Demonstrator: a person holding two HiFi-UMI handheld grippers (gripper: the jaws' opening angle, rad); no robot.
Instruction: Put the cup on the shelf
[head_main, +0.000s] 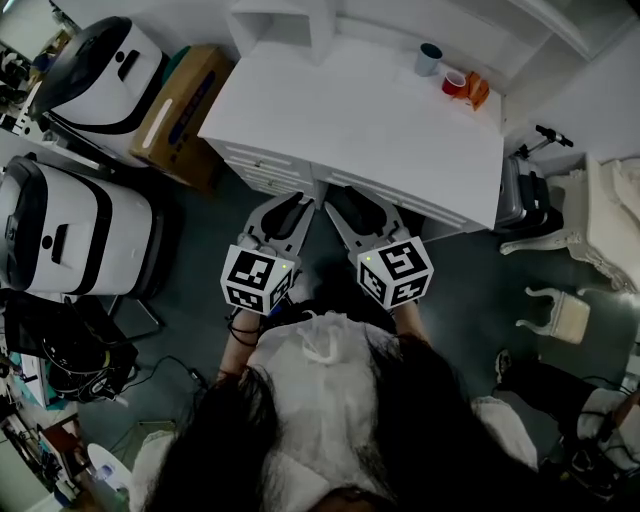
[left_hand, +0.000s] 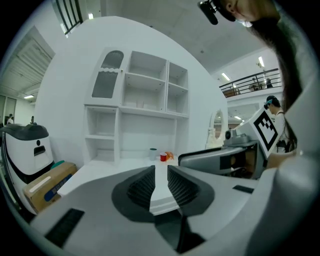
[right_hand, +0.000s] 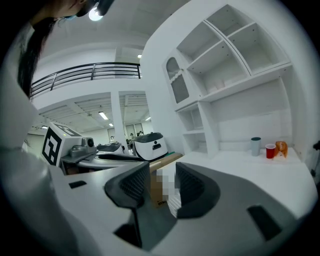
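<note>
A blue-grey cup (head_main: 430, 58) and a red cup (head_main: 454, 82) stand at the far right of the white desk (head_main: 350, 120), beside an orange item (head_main: 477, 90). White shelves (left_hand: 145, 95) rise behind the desk. My left gripper (head_main: 300, 200) and right gripper (head_main: 336, 195) hover side by side at the desk's near edge, far from the cups. In the left gripper view the left gripper (left_hand: 161, 167) shows a narrow gap with nothing in it, and the cups (left_hand: 153, 153) are small ahead. The right gripper (right_hand: 162, 167) is open and empty, with the grey cup (right_hand: 256, 146) and red cup (right_hand: 270, 150) off to the right.
Two white and black machines (head_main: 100, 60) (head_main: 60, 230) and a cardboard box (head_main: 185, 100) stand left of the desk. A black case (head_main: 520, 200) and a white chair (head_main: 555, 310) sit to the right. Cables and clutter lie at the lower left.
</note>
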